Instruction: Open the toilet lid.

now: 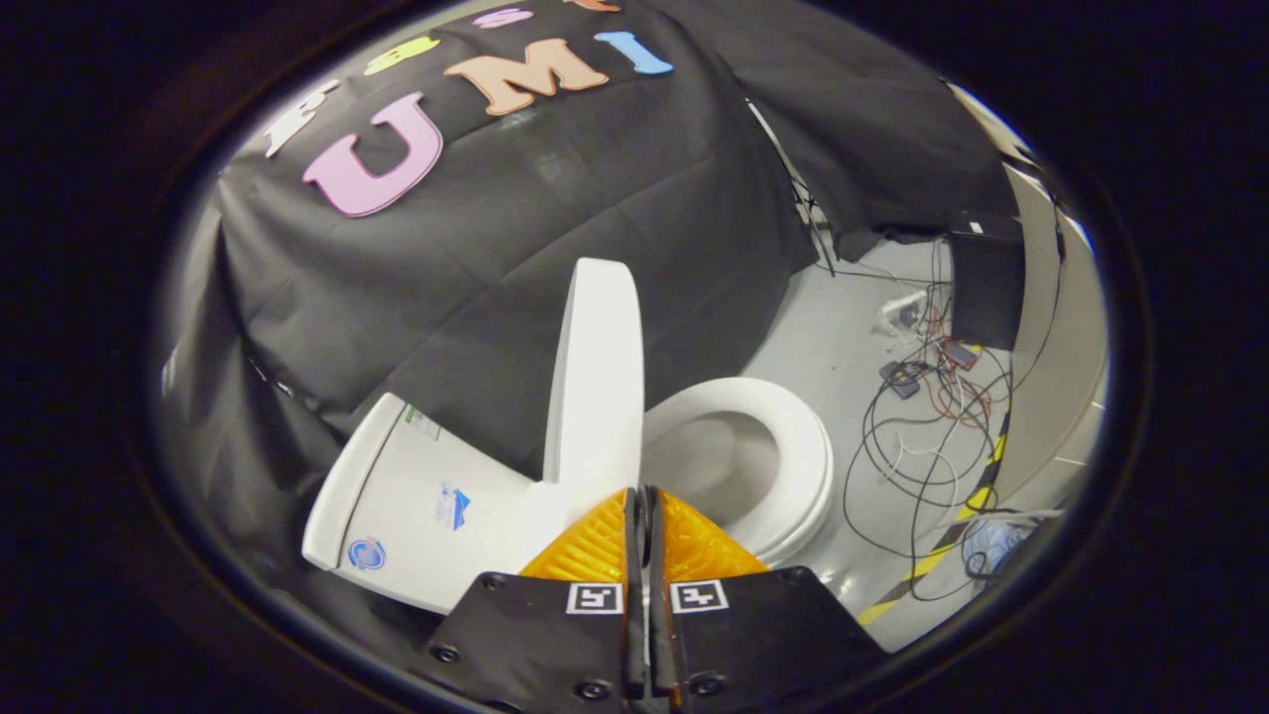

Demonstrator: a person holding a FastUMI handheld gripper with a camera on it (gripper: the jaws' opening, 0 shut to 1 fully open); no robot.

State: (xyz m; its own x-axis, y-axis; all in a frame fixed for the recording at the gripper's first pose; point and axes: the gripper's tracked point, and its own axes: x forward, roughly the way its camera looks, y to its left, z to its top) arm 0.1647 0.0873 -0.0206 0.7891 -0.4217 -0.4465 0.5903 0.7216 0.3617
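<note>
Just ahead of the tongs (642, 493), the white plastic toilet lid (595, 382) stood upright above the white toilet seat (793, 446); the orange fingers (595, 545) were pressed together, holding nothing.

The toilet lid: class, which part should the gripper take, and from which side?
Probably the lid's thin free edge, from the bowl side over the seat. The lid stands raised, edge-on just beyond the fingertips, its hinge end hidden behind them. The gripper is shut, empty, so it must open first.
</note>
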